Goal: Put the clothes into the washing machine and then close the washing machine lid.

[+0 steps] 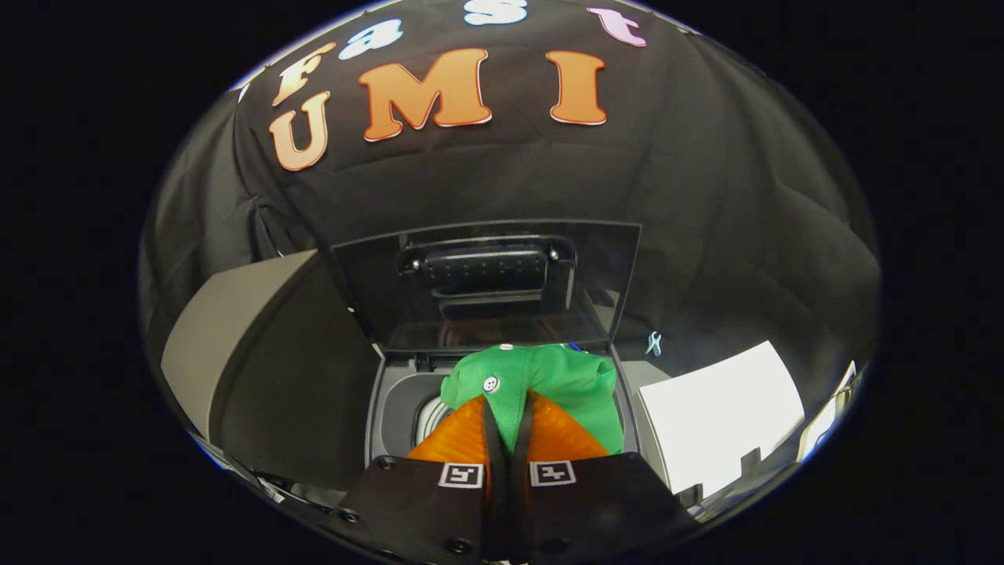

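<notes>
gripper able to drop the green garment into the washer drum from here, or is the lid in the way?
Probably yes. The lid stands upright behind the opening, leaving it free. The gripper has its jaws shut on the green garment, held above the opening.

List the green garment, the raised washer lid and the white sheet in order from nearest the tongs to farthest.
1. Green garment: pinched between the fingers of the tongs, over the washer opening.
2. White sheet: off to the right, beside the washer.
3. Washer lid: standing open beyond the garment, against the back wall.

Fisheye view along the fingers, close above the open washing machine (408, 408)
</notes>
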The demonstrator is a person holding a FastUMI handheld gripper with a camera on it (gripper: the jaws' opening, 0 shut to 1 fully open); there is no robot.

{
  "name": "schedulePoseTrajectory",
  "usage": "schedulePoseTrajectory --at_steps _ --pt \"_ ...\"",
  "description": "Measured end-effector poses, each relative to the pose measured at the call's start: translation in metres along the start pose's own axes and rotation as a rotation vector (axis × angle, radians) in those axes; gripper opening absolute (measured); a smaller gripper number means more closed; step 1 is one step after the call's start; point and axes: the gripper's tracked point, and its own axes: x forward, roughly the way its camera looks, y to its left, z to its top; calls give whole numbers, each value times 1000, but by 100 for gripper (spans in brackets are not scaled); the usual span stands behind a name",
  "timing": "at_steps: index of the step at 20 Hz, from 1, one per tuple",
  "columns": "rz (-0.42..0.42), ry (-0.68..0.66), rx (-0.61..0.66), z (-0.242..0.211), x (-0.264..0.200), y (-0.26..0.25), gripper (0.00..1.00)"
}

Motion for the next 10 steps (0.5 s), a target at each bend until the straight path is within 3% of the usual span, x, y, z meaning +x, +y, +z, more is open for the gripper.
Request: schedulePoseTrajectory --at_steps 10 --pt "-23 147 -46 -73 77 4 8"
